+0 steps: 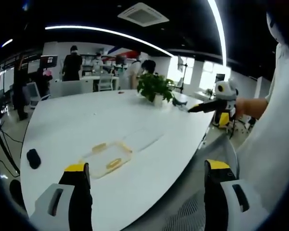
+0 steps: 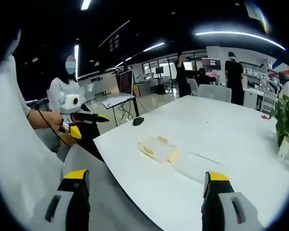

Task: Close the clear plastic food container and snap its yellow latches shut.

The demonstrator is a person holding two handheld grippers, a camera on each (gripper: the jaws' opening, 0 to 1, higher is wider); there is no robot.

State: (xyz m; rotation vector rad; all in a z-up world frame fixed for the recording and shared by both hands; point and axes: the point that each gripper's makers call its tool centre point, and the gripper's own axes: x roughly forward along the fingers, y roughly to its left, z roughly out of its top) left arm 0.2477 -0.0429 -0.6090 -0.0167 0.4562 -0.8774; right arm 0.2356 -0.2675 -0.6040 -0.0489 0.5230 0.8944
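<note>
Both claws are spread wide and hold nothing. The left gripper [image 1: 147, 185] hangs off the near edge of the white table [image 1: 86, 122], and the right gripper [image 2: 147, 190] does likewise from the other side, each aimed at the work rather than touching it. I judge this an approach stance: jaws parted so they can come down on the lid and the latches. The clear container [image 1: 108, 159] lies flat near the table's near edge, its yellow latches [image 1: 113, 163] showing at its sides, with what looks like a clear lid [image 1: 143, 139] just beside it toward the middle. A potted plant [image 1: 155, 89] stands toward the far edge, and a dark mouse [image 1: 33, 158] rests by the left edge.
</note>
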